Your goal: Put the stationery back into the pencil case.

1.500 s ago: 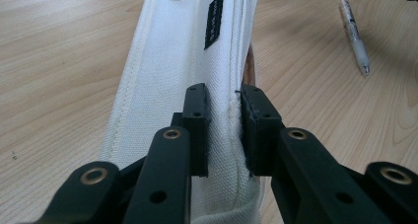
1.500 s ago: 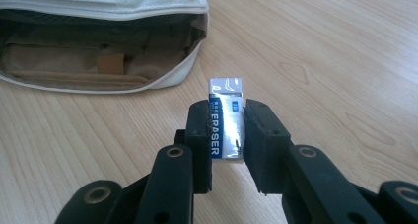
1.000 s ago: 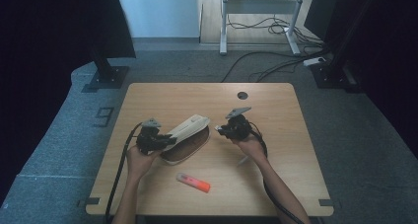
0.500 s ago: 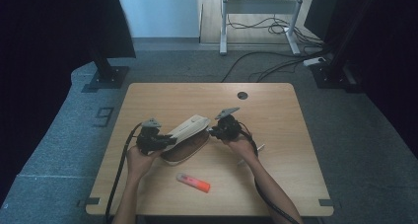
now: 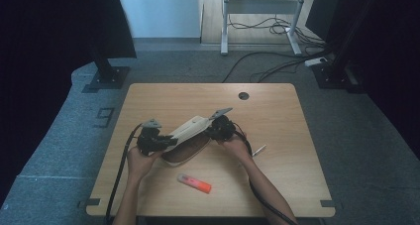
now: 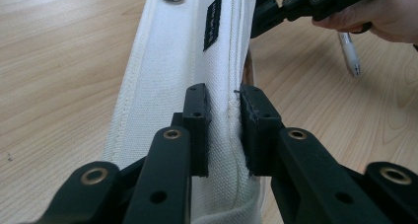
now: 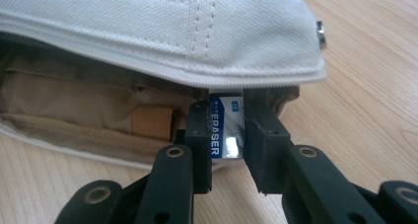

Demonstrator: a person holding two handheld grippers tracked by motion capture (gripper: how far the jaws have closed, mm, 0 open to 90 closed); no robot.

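Right tool (image 7: 224, 135) grips a glossy-sleeved eraser (image 7: 226, 128) beneath the woven canvas pouch (image 7: 162, 26).

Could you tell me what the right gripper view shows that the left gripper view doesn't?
Right gripper view: the right claw grips an eraser at the mouth of the open case, with the tan lining inside. Left gripper view: the left claw pinches the case's flap, which bears a black label, and a pen lies on the table. Both show the white case and the wooden table.
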